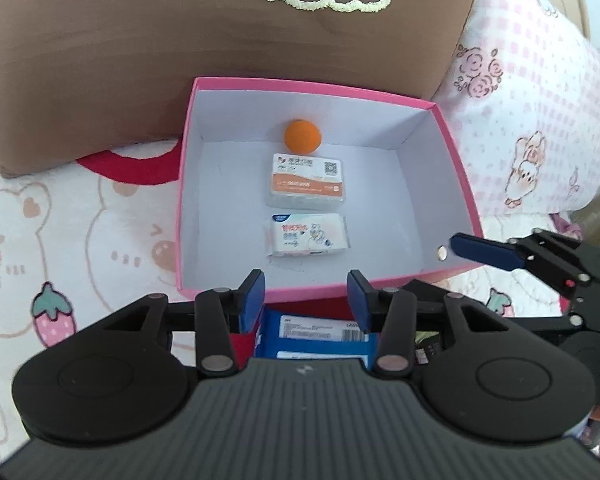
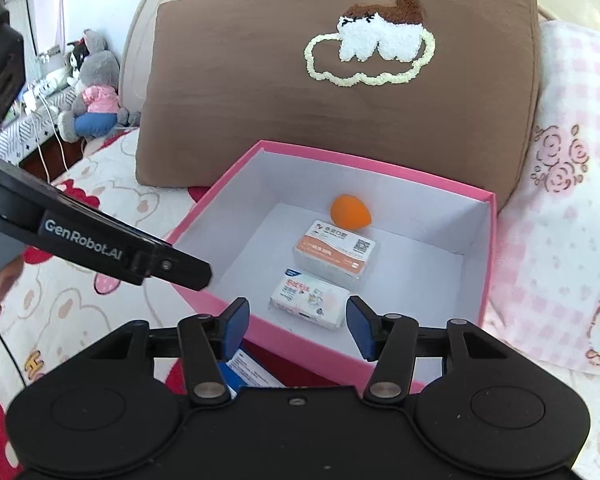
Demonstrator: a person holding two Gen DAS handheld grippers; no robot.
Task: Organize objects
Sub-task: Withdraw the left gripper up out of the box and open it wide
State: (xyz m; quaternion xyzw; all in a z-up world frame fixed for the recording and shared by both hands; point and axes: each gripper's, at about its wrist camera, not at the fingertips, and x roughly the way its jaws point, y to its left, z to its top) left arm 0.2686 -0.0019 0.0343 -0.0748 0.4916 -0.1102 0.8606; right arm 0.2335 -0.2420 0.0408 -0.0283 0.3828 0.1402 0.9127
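Just beyond left hand-held gripper (image 1: 306,294): tissue pack (image 1: 307,234), untouched.

The left claw (image 1: 306,298) points steeply down, its two blue pads (image 1: 254,292) standing apart with nothing pressed between them. The right claw (image 2: 296,322) also tilts downward, less steeply, its blue-padded fingers (image 2: 360,326) spread a little wider and likewise gripping nothing. The two claws sit close side by side: the right one's fingertip shows at the right edge of the left wrist view, and the left one's black finger crosses the left side of the right wrist view.
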